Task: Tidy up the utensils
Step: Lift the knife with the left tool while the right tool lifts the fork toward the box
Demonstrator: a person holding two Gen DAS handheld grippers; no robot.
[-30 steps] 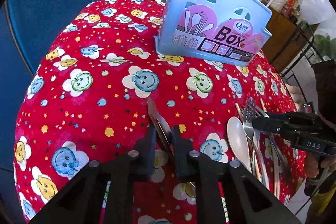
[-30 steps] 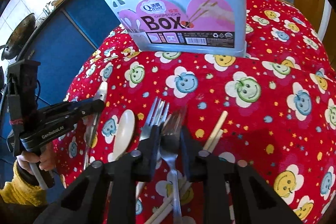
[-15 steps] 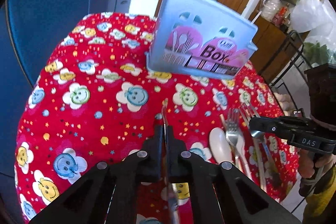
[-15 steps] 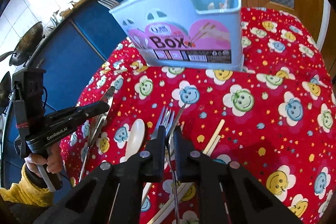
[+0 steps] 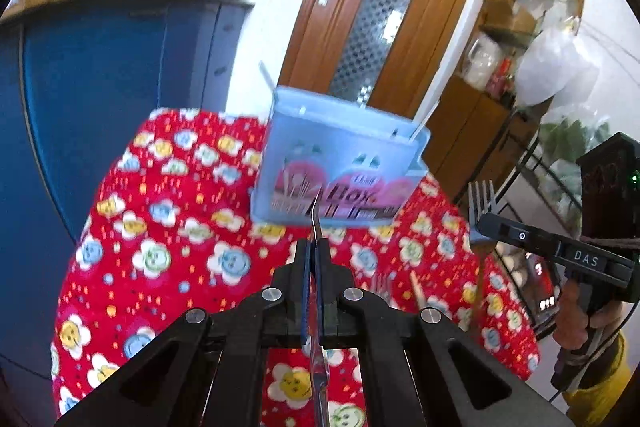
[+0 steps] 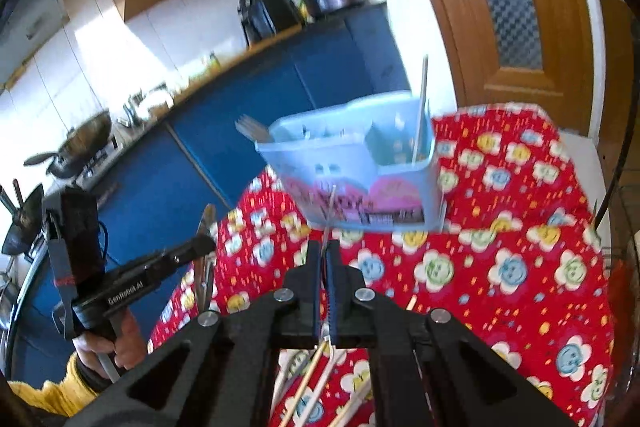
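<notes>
My left gripper [image 5: 313, 247] is shut on a metal knife [image 5: 315, 219], seen edge-on, lifted above the red tablecloth [image 5: 160, 227]. It also shows in the right wrist view [image 6: 200, 247] with the knife [image 6: 206, 223] pointing up. My right gripper [image 6: 325, 249] is shut on a metal fork [image 6: 330, 207]. In the left wrist view it [image 5: 486, 223] holds the fork [image 5: 482, 203] tines up. The light blue utensil box [image 5: 340, 171] stands ahead of both, holding a fork [image 6: 250, 129] and a chopstick [image 6: 420, 107].
Chopsticks [image 6: 308, 379] lie on the cloth under my right gripper. A fork [image 5: 380, 283] and a chopstick [image 5: 418, 291] lie right of my left gripper. Blue cabinets [image 5: 100, 87] stand to the left, a wooden door [image 5: 380, 7] behind, a metal rack [image 5: 520, 163] to the right.
Both grippers have lifted well above the cloth with their utensils and tilted up, so the box and the room now fill the views.
</notes>
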